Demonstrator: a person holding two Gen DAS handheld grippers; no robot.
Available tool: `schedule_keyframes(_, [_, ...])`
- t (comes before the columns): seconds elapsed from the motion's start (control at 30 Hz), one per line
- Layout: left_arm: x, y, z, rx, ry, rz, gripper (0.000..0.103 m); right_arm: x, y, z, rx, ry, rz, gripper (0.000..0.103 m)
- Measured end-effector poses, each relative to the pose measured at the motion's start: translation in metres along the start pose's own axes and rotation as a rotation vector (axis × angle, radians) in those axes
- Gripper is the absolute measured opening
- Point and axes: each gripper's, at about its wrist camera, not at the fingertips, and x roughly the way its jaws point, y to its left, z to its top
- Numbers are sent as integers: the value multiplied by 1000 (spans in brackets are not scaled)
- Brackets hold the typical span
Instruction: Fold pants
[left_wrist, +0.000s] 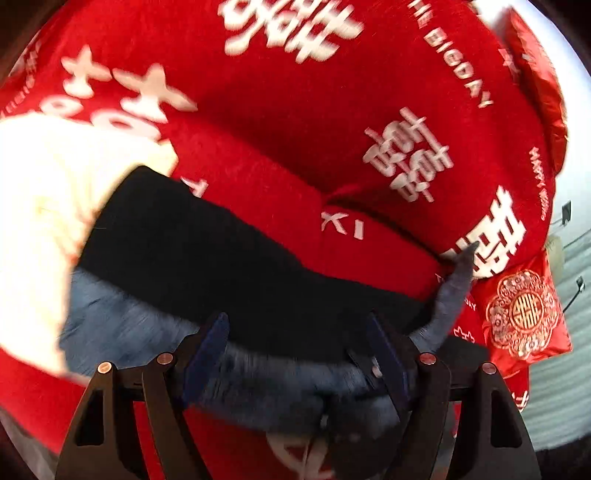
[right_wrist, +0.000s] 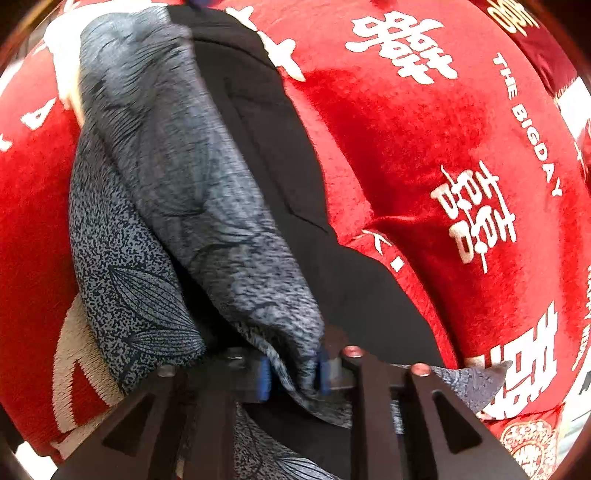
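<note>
The pants are grey-blue with a dark leaf print and lie on a red blanket, partly over a black garment. My right gripper is shut on a bunched fold of the pants, which hangs up and away from it. In the left wrist view the pants run across the bottom, with one tip sticking up at the right. My left gripper has its jaws wide apart with pants fabric lying between them. The black garment lies just beyond it.
A red blanket with white characters covers the bed. A cream-white cloth lies at the left. A red embroidered pillow sits at the right edge, with a pale floor beyond it.
</note>
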Motion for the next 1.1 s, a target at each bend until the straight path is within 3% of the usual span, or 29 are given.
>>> schedule_keyframes(0.1, [38, 24, -5, -58, 88, 60, 76, -4, 10, -3, -44, -1, -4, 52])
schedule_keyframes(0.13, [38, 28, -11, -50, 85, 53, 76, -7, 8, -5, -43, -1, 6, 57])
schedule_keyframes(0.2, [35, 16, -18, 52, 71, 88, 76, -19, -7, -11, 4, 0, 66, 81])
schedule_keyframes(0.37, [46, -3, -16, 169, 115, 173, 76, -45, -100, -30, 358, 47, 210, 81])
schedule_keyframes(0.47, [46, -5, -19, 205, 125, 199, 76, -31, -201, -53, 702, 139, 126, 86])
schedule_keyframes(0.57, [52, -8, -15, 220, 135, 228, 76, 14, -292, -98, 1061, 316, 19, 88])
schedule_keyframes(0.63, [53, -9, -16, 224, 139, 238, 77, 47, -336, -130, 1291, 405, 13, 88])
schedule_keyframes(0.7, [55, -10, -18, 232, 142, 239, 79, 77, -364, -153, 1492, 427, 54, 88])
schedule_keyframes(0.77, [55, -11, -20, 246, 146, 246, 79, 100, -375, -156, 1541, 443, 80, 88])
schedule_keyframes(0.83, [55, -11, -20, 254, 151, 247, 79, 123, -377, -149, 1472, 503, 34, 88])
schedule_keyframes(0.87, [55, -11, -20, 256, 154, 247, 79, 129, -374, -147, 1444, 547, 2, 80])
schedule_keyframes(0.9, [55, -12, -19, 256, 159, 248, 79, 134, -371, -149, 1432, 577, -23, 27])
schedule_keyframes(0.93, [56, -13, -18, 255, 165, 252, 79, 137, -367, -152, 1454, 545, 31, 7])
schedule_keyframes(0.97, [56, -13, -18, 256, 169, 256, 79, 140, -361, -155, 1462, 559, 80, 6])
schedule_keyframes(1.1, [53, -40, -11, 287, 187, 229, 79, 94, -346, -168, 1467, 496, 20, 6])
